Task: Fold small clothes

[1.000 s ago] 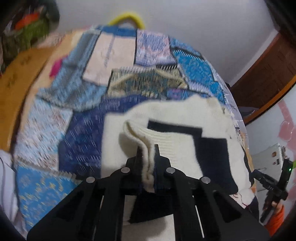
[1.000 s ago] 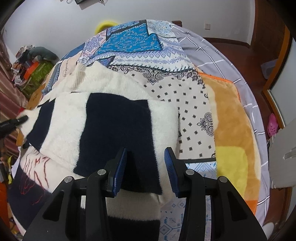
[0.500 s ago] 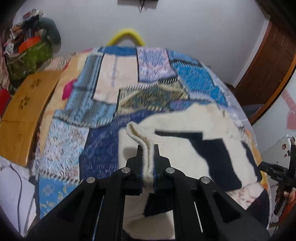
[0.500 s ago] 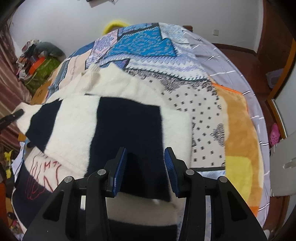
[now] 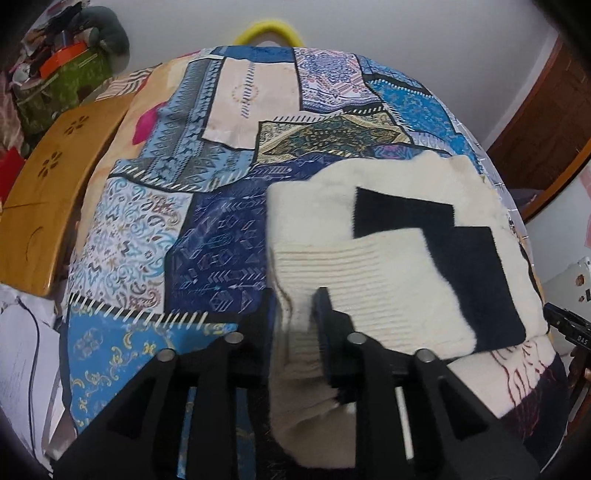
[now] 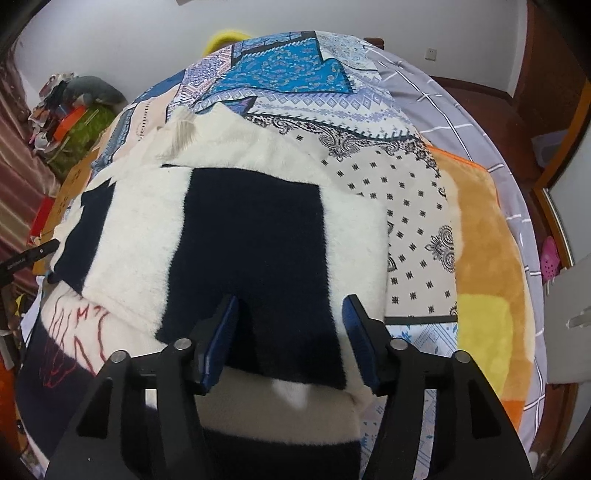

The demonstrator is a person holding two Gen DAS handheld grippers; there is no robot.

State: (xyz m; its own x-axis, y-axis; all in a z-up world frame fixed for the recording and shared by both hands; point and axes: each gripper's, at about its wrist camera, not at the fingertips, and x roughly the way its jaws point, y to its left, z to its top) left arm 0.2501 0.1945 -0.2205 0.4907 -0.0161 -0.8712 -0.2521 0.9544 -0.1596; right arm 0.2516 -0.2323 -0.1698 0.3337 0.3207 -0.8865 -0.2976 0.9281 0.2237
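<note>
A cream and navy block-pattern fuzzy sweater (image 5: 406, 236) lies on the patchwork bedspread (image 5: 207, 229), with one sleeve folded across its body. The ribbed cream cuff (image 5: 299, 317) of that sleeve sits between the fingers of my left gripper (image 5: 295, 314), whose jaws stand apart around it. In the right wrist view the sweater (image 6: 251, 236) fills the middle, and my right gripper (image 6: 290, 332) is open above its near edge, with nothing held. The left gripper's tip (image 6: 29, 258) shows at the far left.
A wooden board (image 5: 48, 206) lies left of the bed. A pile of clothes and bags (image 5: 62, 66) is at the back left. An orange and yellow blanket (image 6: 484, 258) and a grey striped sheet (image 6: 461, 110) cover the bed's right side. A yellow hoop (image 5: 269, 31) stands behind the bed.
My left gripper's jaws have parted around the ribbed cuff, which now lies flatter on the sweater. My right gripper has opened wider and stayed over the near edge.
</note>
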